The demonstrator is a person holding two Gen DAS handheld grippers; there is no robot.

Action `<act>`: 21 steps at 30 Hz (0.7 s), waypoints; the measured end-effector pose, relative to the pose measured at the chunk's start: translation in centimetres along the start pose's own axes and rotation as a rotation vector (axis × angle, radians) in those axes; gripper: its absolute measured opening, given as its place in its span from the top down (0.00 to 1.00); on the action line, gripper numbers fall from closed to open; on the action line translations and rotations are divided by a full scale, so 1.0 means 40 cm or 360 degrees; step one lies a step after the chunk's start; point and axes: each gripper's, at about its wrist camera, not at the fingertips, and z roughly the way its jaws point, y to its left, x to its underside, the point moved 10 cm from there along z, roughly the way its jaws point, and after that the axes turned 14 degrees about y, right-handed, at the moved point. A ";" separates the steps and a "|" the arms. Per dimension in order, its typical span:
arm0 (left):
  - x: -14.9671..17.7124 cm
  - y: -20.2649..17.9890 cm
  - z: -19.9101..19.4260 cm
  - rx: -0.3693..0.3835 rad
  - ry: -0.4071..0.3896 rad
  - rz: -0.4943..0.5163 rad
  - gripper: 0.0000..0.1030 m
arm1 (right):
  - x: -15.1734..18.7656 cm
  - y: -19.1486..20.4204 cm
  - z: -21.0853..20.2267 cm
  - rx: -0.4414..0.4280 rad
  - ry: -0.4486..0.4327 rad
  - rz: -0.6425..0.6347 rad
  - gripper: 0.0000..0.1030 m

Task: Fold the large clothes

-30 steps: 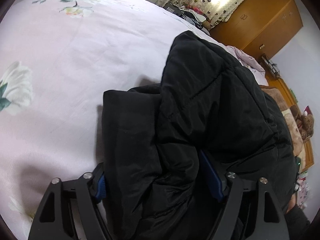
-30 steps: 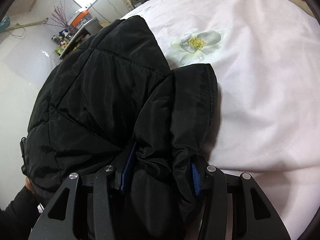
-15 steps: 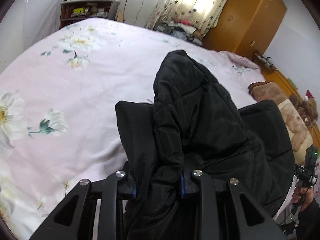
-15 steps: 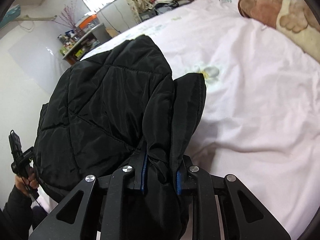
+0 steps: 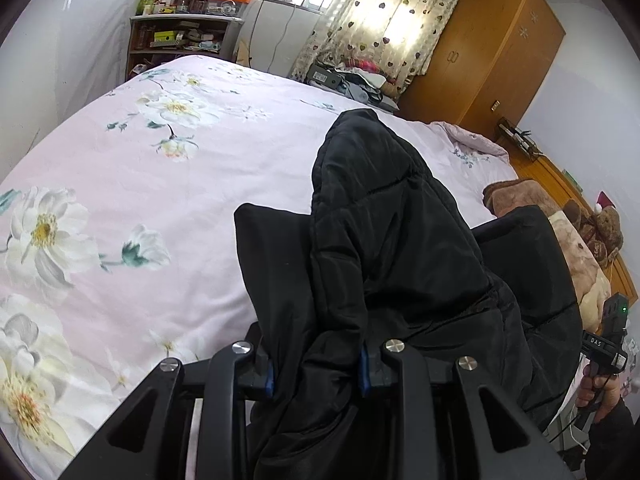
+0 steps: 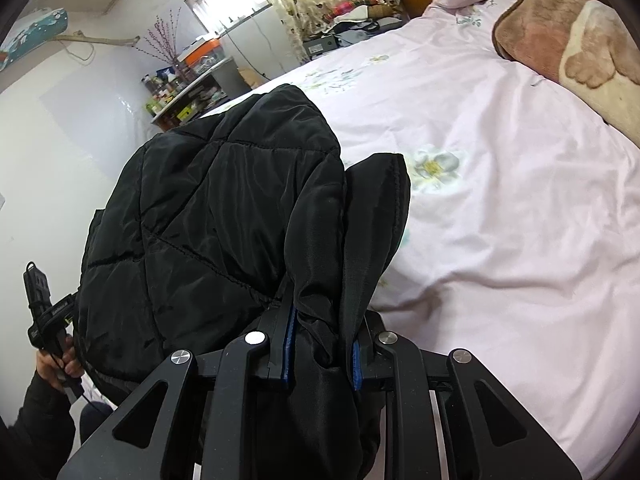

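A black quilted jacket (image 5: 400, 240) hangs bunched above the pink floral bedspread (image 5: 160, 184). My left gripper (image 5: 316, 364) is shut on a thick fold of the jacket, blue pads pressing on both sides. In the right wrist view the same jacket (image 6: 208, 232) drapes to the left, and my right gripper (image 6: 322, 348) is shut on another bunched fold of it. A sleeve end (image 6: 380, 200) sticks up past the right gripper. The other gripper's handle and the hand holding it show at the edge of each view.
The pink bedspread (image 6: 500, 208) stretches ahead. A brown plush blanket (image 6: 568, 48) and a teddy bear (image 5: 604, 232) lie at the head of the bed. A cluttered shelf (image 5: 180, 36), a window curtain (image 5: 384, 20) and a wooden wardrobe (image 5: 500, 48) stand beyond the bed.
Both grippers closed on folds of the jacket and then rose, lifting the jacket off the bedspread. More of the room beyond the bed has come into view.
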 end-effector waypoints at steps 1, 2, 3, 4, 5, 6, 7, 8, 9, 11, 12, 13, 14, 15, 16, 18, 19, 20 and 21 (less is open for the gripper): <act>-0.019 -0.002 0.005 -0.0004 -0.0004 -0.0001 0.71 | -0.006 0.001 0.008 -0.0002 0.0001 -0.0001 0.79; -0.036 0.003 0.008 -0.0009 -0.0007 0.0000 0.71 | -0.019 0.008 0.018 -0.0008 0.0003 -0.0003 0.79; -0.055 0.006 0.012 -0.0015 -0.0011 0.0003 0.71 | -0.035 0.018 0.028 -0.0012 0.0005 -0.0005 0.79; -0.073 0.015 0.014 -0.0021 -0.0015 0.0006 0.71 | -0.050 0.020 0.035 -0.0013 0.0007 -0.0009 0.79; -0.092 0.022 0.020 -0.0027 -0.0018 0.0005 0.71 | -0.072 0.026 0.047 -0.0012 0.0008 -0.0013 0.79; -0.117 0.031 0.028 -0.0033 -0.0022 0.0005 0.71 | -0.097 0.031 0.061 -0.0015 0.0009 -0.0014 0.79; -0.141 0.038 0.035 -0.0040 -0.0028 0.0005 0.71 | -0.114 0.036 0.069 -0.0015 0.0010 -0.0015 0.79; -0.163 0.043 0.041 -0.0046 -0.0033 0.0003 0.71 | -0.140 0.042 0.084 -0.0013 0.0012 -0.0020 0.79; -0.188 0.051 0.050 -0.0053 -0.0039 0.0002 0.71 | -0.163 0.047 0.099 -0.0012 0.0013 -0.0024 0.79; -0.235 0.064 0.067 -0.0065 -0.0058 0.0006 0.71 | -0.206 0.059 0.127 -0.0012 0.0014 -0.0037 0.79; -0.257 0.072 0.077 -0.0066 -0.0067 0.0007 0.71 | -0.232 0.063 0.147 -0.0012 0.0016 -0.0047 0.79; -0.279 0.079 0.089 -0.0066 -0.0073 0.0006 0.71 | -0.248 0.062 0.163 -0.0015 0.0016 -0.0049 0.79; -0.301 0.090 0.102 -0.0069 -0.0077 0.0006 0.71 | -0.266 0.058 0.179 -0.0017 0.0017 -0.0045 0.79; -0.317 0.102 0.114 -0.0074 -0.0079 0.0007 0.71 | -0.287 0.057 0.198 -0.0015 0.0019 -0.0039 0.79; -0.334 0.113 0.126 -0.0080 -0.0081 0.0008 0.71 | -0.305 0.055 0.213 -0.0012 0.0020 -0.0036 0.79; -0.364 0.136 0.157 -0.0083 -0.0082 0.0000 0.71 | -0.349 0.052 0.257 0.0000 0.0027 -0.0035 0.79; -0.378 0.149 0.175 -0.0082 -0.0080 -0.0006 0.71 | -0.360 0.050 0.270 0.0003 0.0030 -0.0033 0.79; -0.387 0.157 0.191 -0.0083 -0.0077 -0.0007 0.71 | -0.376 0.046 0.292 0.0005 0.0036 -0.0030 0.79; -0.395 0.170 0.210 -0.0086 -0.0071 -0.0006 0.71 | -0.383 0.042 0.306 0.0008 0.0041 -0.0029 0.79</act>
